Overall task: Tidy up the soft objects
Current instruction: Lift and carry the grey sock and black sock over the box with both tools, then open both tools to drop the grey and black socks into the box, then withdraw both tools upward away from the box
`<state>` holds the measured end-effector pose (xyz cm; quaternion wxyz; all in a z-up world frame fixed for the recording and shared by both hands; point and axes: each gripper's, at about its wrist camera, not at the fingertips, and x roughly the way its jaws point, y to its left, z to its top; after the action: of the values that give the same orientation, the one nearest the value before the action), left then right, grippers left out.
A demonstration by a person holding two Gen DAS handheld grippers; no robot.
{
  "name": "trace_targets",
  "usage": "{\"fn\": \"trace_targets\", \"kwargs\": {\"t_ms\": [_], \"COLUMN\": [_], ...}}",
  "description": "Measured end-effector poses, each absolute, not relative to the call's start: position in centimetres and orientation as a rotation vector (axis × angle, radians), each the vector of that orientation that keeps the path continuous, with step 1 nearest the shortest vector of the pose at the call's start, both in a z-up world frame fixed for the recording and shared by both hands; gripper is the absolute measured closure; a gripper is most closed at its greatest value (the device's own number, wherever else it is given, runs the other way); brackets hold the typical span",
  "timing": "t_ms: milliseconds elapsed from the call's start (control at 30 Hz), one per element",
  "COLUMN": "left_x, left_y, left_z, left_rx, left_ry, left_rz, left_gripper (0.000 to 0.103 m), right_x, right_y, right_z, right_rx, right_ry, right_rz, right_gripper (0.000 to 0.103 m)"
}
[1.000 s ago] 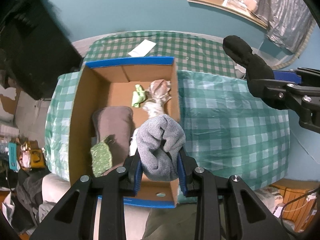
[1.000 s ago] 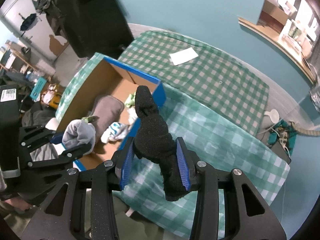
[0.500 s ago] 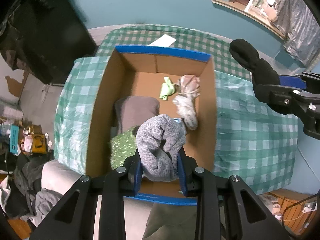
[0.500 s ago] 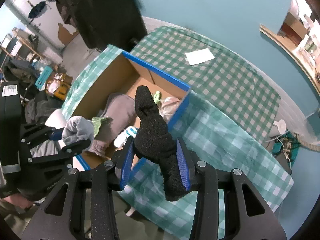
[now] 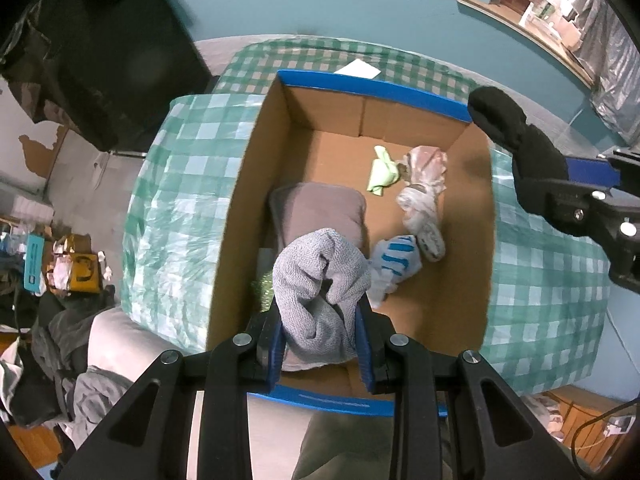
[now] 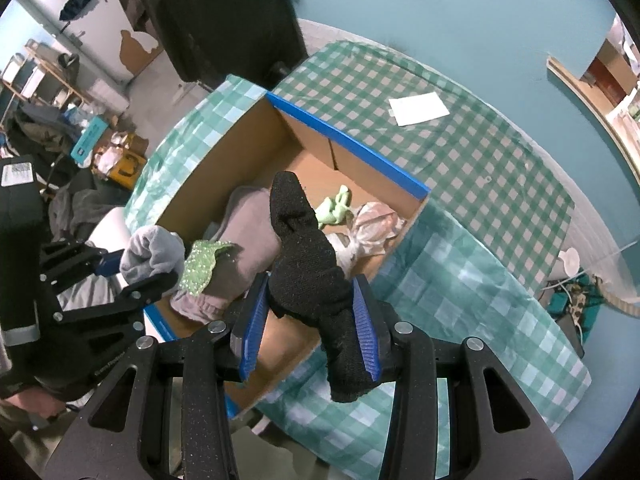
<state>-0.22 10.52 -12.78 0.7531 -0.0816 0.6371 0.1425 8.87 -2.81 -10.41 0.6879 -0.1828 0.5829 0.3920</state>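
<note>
Two grippers hang over the cardboard box: the left gripper pinches a grey sock above its near edge, hiding a sparkly green piece, while the right gripper clamps a black sock near its right wall

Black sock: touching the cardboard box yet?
Apart. Right wrist view shows the black sock pinched in the right hand-held gripper, held clear above the cardboard box.
</note>
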Motion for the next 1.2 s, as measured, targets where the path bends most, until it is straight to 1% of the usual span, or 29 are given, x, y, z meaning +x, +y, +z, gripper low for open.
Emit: {"fn": "trace_targets", "kwargs": {"t_ms": [400,600,767,833,900,933,1000,1133,1200], "left_x": [-0.1,-0.2,-0.2,-0.2,-0.2,-0.3,-0.3,-0.5,-0.6], "left_y": [12.3,12.5,12.4,12.5,12.5,12.5,12.5,12.4,12.3], "left_z": [-14.3,-14.4,-14.4,-14.4,-14.5,-14.5,-14.5,-14.2,-13.7], "left_rx": [-0.175,-0.169,-0.161,-0.159,-0.161,-0.160,-0.155,-0.148,-0.146], "left_ry": [1.426,1.426,1.420,1.416,1.420,1.421,1.419,1.417,1.411], "left_rz": [0.312,0.310,0.308,0.310,0.307,0.306,0.308,0.314,0.313], "left_gripper": [0.073,0.071,0.063,0.058,0.054,0.053,0.052,0.040,0.036], "right_x": [8.5,8.4,8.4,8.5,8.6,8.7,8.7,8.6,8.6], "right_y": [-0.2,0.1,0.3,0.3,0.1,-0.1,-0.3,-0.8,-1.3], "right_z": [-11.7,-11.7,-11.8,-11.7,-11.5,-11.4,-11.2,-10.6,-10.1], "right_rx": [-0.431,-0.434,-0.439,-0.438,-0.436,-0.438,-0.438,-0.423,-0.417], "right_ry": [1.327,1.329,1.324,1.320,1.313,1.303,1.298,1.292,1.288], "right_rz": [0.871,0.868,0.861,0.858,0.853,0.848,0.846,0.833,0.825], "right_gripper": [0.062,0.062,0.062,0.061,0.048,0.047,0.047,0.047,0.046]}}
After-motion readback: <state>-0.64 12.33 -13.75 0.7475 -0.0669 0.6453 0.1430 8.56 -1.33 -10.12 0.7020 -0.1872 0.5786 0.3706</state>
